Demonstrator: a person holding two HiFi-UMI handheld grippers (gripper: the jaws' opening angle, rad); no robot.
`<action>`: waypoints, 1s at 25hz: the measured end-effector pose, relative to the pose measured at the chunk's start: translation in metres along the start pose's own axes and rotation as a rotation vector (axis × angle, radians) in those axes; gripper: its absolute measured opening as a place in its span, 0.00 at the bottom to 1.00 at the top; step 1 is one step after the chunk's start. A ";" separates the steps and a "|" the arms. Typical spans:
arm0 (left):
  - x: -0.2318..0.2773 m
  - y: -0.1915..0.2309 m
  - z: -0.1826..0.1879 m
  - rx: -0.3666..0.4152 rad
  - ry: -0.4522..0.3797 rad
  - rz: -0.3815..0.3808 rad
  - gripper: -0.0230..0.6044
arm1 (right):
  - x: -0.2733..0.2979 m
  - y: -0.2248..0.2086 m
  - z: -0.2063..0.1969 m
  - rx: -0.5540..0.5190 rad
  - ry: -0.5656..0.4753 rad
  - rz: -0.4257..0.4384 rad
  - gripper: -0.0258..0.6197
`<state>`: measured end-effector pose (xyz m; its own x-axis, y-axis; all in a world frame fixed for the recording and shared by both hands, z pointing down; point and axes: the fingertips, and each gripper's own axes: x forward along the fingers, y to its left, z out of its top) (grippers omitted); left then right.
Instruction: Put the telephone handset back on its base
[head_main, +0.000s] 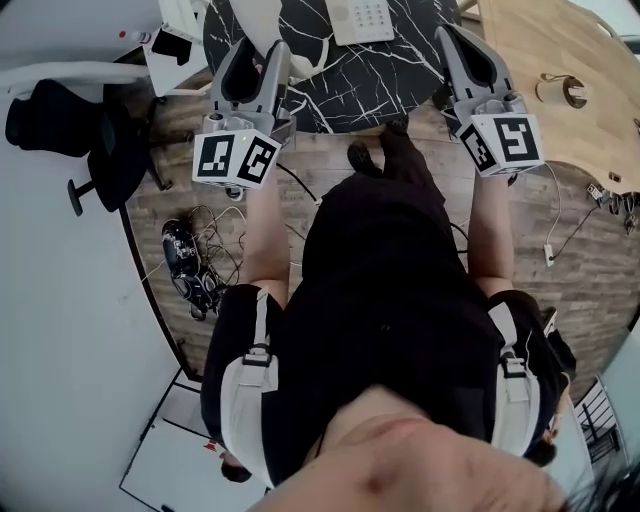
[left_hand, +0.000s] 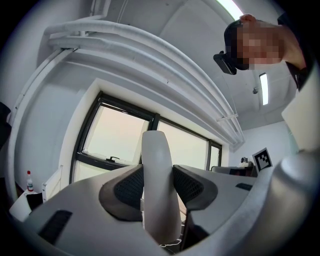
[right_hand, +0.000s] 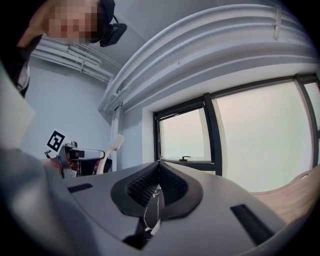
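Though wide apart, left fingers (left_hand: 127, 187) tight on upright handset (left_hand: 159, 185) (right fingers (right_hand: 142, 187) together)

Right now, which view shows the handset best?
Left gripper view: the white handset stands upright, clamped between the left gripper's pads, filling the centre. Head view shows only its end past the gripper. Right gripper view catches a small sliver far left.

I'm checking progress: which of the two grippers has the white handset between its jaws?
The left gripper: it clamps the white handset, while the right gripper has its jaws shut together.
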<state>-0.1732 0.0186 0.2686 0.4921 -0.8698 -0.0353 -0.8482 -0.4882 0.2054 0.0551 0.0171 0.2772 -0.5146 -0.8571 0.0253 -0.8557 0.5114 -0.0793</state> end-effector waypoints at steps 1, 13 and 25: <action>0.002 0.000 -0.001 0.001 0.003 0.002 0.35 | 0.003 -0.001 0.000 -0.001 0.001 0.006 0.09; 0.041 0.006 -0.022 -0.019 0.061 0.036 0.35 | 0.041 -0.025 -0.003 0.010 0.018 0.077 0.09; 0.079 0.016 -0.061 -0.062 0.145 0.092 0.35 | 0.069 -0.052 -0.019 0.042 0.075 0.119 0.09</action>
<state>-0.1363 -0.0536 0.3289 0.4395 -0.8892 0.1268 -0.8795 -0.3974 0.2618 0.0632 -0.0681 0.3024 -0.6164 -0.7826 0.0872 -0.7860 0.6048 -0.1281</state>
